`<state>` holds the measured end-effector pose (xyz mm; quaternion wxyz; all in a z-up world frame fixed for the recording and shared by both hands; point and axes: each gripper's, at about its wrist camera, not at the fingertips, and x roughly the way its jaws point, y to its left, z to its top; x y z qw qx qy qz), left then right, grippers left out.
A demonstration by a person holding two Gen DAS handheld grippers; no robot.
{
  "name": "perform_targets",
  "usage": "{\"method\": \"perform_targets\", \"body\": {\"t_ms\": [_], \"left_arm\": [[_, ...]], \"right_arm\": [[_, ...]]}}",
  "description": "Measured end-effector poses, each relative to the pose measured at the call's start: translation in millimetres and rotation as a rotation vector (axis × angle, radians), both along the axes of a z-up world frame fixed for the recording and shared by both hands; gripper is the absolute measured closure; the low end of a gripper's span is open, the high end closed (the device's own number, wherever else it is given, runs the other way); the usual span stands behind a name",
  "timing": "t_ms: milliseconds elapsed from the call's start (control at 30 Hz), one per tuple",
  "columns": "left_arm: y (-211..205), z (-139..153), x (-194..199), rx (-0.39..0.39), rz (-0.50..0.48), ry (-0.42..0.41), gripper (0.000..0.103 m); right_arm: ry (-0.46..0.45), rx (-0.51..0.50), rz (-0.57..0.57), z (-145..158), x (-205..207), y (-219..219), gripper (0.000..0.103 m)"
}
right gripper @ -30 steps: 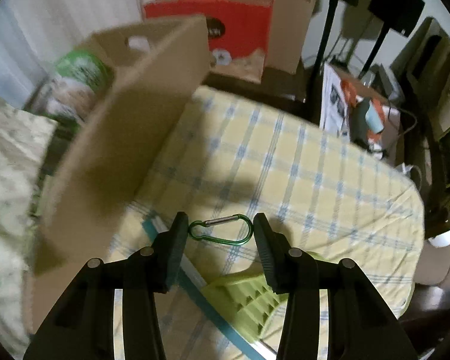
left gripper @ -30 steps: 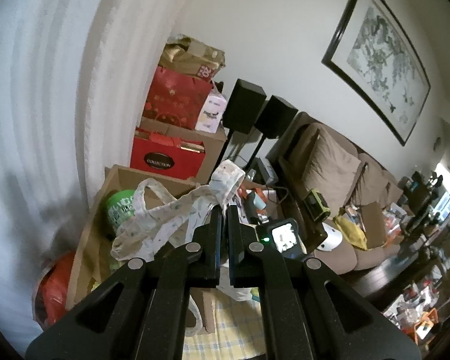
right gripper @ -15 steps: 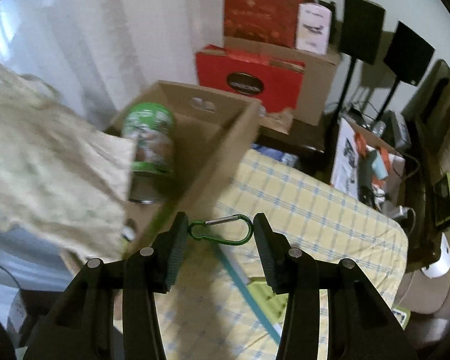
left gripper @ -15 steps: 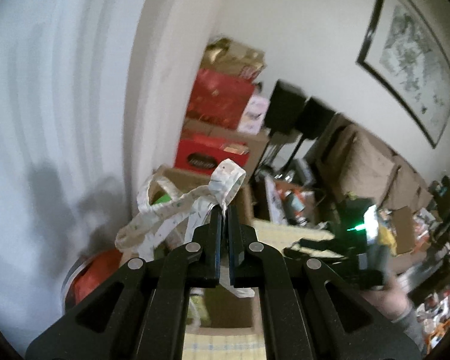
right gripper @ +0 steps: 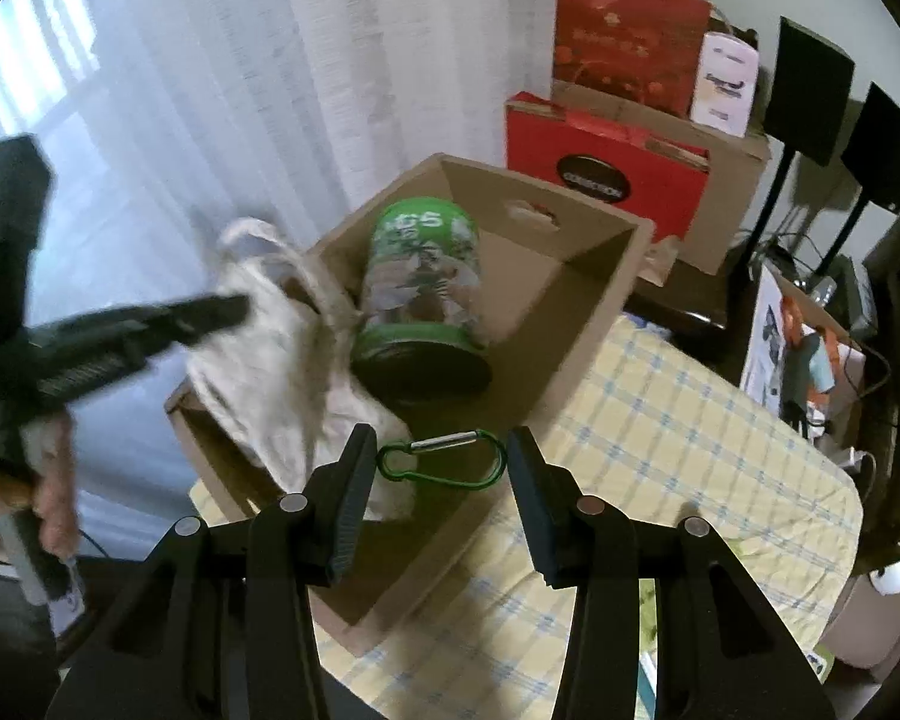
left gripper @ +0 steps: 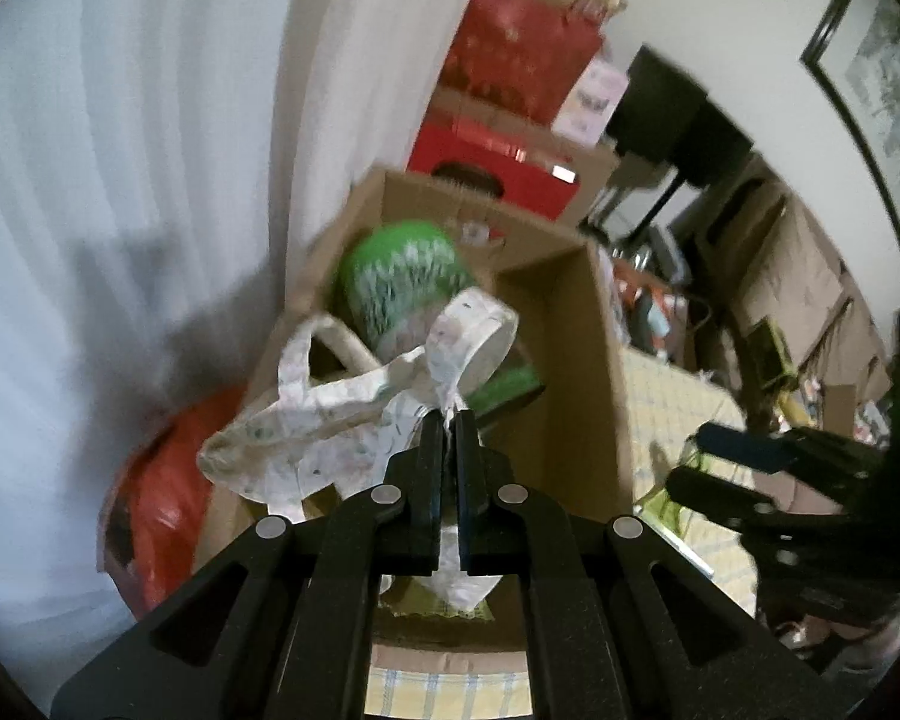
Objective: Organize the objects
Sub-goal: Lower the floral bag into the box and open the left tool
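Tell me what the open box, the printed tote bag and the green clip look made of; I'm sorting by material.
Box: plain brown corrugated cardboard, matte, with a cut handle slot. Tote bag: soft printed fabric, probably cotton; it creases and drapes. Clip: likely anodised metal, glossy green with a silver sleeve.

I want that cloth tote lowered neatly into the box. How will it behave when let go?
Probably floppy: the cloth tote sags from the left gripper. It seems light and will likely slump over the green canister in the cardboard box.

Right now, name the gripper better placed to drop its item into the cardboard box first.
Left. The left gripper already has the cloth bag in the cardboard box; the right gripper holds its carabiner above the near rim.
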<state>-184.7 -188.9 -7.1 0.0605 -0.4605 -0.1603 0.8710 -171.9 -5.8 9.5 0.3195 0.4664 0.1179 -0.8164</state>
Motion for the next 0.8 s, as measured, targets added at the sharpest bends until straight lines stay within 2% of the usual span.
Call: {"method": "perform_targets", "body": {"t_ms": [200, 300, 400, 467, 500, 567, 633, 700, 800], "left_arm": [[7.3, -41.8, -11.0, 0.011, -0.012, -0.103, 0.1], [11.7, -60.5, -13.4, -0.013, -0.02, -0.158, 0.1], [14.4, -75.4, -13.9, -0.032, -0.038, -0.219, 0.099], [11.9, -79.3, -12.3, -0.017, -0.034, -0.238, 0.096], [9.5, -79.1, -10.6, -0.002, -0.03, -0.24, 0.093], [0.6, -72.4, -3.7, 0.051, -0.012, -0.224, 0.078], [-8.6, -64.2, -0.3, 0.103, 0.01, -0.203, 0.046], [-18.5, -50.8, 6.9, 0.151, 0.049, -0.166, 0.041], [-23.7, -35.7, 13.1, 0.167, 0.052, -0.133, 0.041]], "right_arm": [[-0.033, -0.004, 0.026, -13.0, 2.9, -13.0, 0.058], [-0.057, -0.012, 0.038, -21.6, 2.7, -18.7, 0.058], [-0.081, -0.015, 0.053, -30.6, 3.7, -24.6, 0.058], [-0.092, -0.007, 0.063, -37.7, 5.6, -29.6, 0.058], [-0.095, -0.002, 0.07, -41.3, 7.0, -32.2, 0.057], [-0.097, 0.002, 0.08, -45.6, 9.3, -35.6, 0.057], [-0.098, 0.006, 0.088, -49.6, 11.2, -39.1, 0.057], [-0.099, 0.005, 0.094, -52.9, 12.2, -43.2, 0.057], [-0.097, 0.001, 0.099, -57.3, 13.3, -47.0, 0.057]]}}
